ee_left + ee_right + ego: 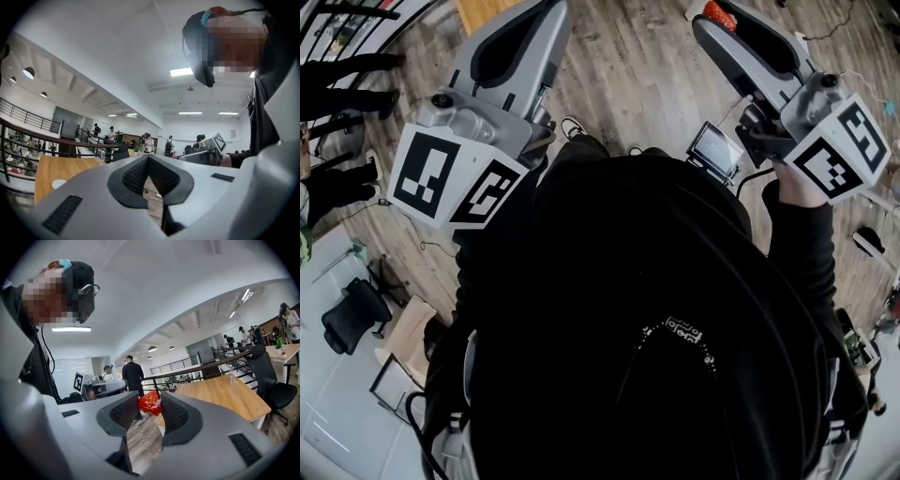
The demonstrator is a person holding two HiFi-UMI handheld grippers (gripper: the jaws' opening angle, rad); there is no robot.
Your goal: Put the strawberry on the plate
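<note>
head view: the strawberry (719,12) shows red at the right gripper (712,22) tip. left gripper view: the left gripper (148,158) has its fingers (131,180) pressed together on nothing, and what looks like the plate (58,183) lies on the desk (70,168). right gripper view: the fingers pinch the strawberry's sides, so keep pressure steady while lowering.

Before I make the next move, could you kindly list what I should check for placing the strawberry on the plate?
1. The strawberry is gripped between the right gripper jaws: ok.
2. The left gripper is empty, jaws together: ok.
3. The plate is located: cannot tell; only a white disc on the wooden table shows.
4. The right gripper is above that table: not ok; it is raised over the floor.
5. The way to the table is free: cannot tell.
</note>
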